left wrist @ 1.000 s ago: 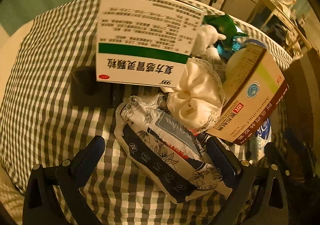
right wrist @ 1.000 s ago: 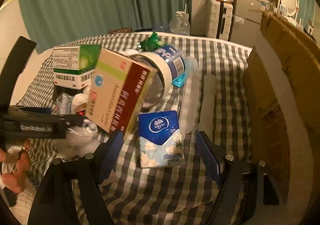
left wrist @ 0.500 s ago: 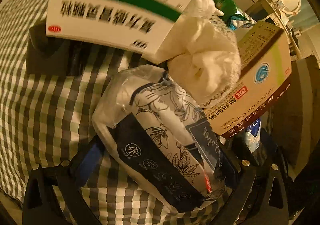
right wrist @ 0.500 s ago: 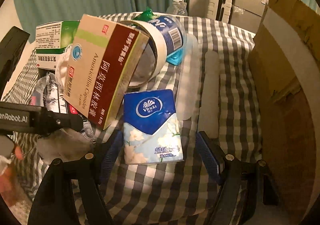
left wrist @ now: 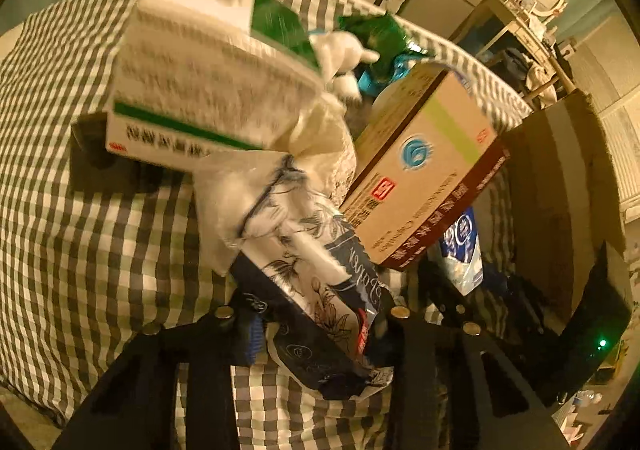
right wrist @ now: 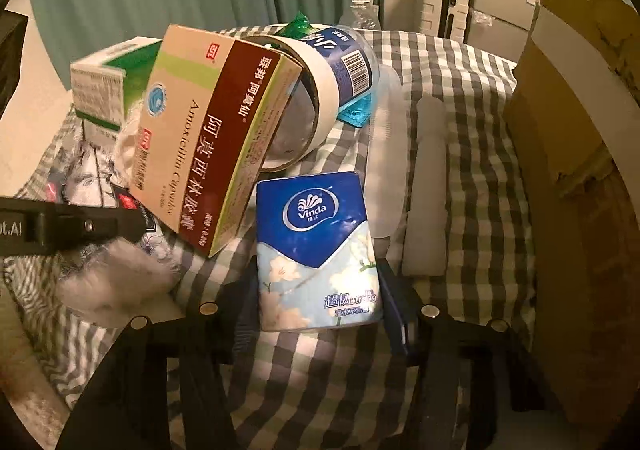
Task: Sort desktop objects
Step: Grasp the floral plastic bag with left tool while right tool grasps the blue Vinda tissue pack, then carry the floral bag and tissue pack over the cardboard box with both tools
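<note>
Blue tissue pack (right wrist: 316, 250) seemingly between right tongs (right wrist: 320, 302).

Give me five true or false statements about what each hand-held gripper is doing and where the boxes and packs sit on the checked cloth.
1. The left hand-held gripper is shut on the floral-print dark blue tissue pack. True.
2. The right hand-held gripper has the blue Vinda tissue pack between its fingers. True.
3. The tan and maroon Amoxicillin box lies flat, alone. False: it is tilted, leaning on the pile.
4. The white tape roll stands on the brown cardboard box. False: it lies behind the Amoxicillin box.
5. The green and white medicine box is left of the Amoxicillin box. True.
</note>
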A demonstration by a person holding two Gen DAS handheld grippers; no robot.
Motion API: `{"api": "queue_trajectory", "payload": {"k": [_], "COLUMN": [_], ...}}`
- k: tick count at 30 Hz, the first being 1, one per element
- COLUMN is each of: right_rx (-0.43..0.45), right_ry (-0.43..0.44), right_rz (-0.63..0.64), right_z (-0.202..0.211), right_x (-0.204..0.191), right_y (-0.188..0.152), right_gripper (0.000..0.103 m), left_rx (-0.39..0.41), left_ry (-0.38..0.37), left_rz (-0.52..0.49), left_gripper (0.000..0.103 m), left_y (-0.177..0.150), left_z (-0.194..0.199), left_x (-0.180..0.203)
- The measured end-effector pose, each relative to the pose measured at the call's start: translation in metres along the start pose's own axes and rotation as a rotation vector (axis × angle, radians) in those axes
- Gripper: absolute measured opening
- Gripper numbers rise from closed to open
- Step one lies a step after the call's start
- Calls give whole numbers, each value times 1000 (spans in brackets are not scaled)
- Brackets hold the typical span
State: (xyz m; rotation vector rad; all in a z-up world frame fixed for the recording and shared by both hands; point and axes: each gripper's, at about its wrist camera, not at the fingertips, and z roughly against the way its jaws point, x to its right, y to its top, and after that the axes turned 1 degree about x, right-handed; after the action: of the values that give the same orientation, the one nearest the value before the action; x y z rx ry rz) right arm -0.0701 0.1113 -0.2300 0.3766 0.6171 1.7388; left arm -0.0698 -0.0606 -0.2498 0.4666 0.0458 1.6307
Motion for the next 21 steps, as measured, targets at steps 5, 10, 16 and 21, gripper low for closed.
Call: {"api": "queue_trajectory", "payload": {"k": [5, 10, 16, 21], "right_rx": [85, 186, 283, 351], "right_ry": [-15, -21, -28, -24], "right_rz": [3, -11, -16, -35], "right_z": [28, 64, 101, 143], "right_x": [-4, -9, -9, -7], "right_y": [8, 14, 35, 40], "right_gripper": [53, 53, 53, 53], "left_rx": [56, 138, 321, 461], "left_ry": [3, -7, 80, 83], "left_rz": [-43, -56, -113, -166], "left_gripper": [33, 33, 33, 33], "left_y": [-16, -10, 8, 13], "left_z": [23, 56, 88, 119], "left_x": [-2, -5, 22, 54]}}
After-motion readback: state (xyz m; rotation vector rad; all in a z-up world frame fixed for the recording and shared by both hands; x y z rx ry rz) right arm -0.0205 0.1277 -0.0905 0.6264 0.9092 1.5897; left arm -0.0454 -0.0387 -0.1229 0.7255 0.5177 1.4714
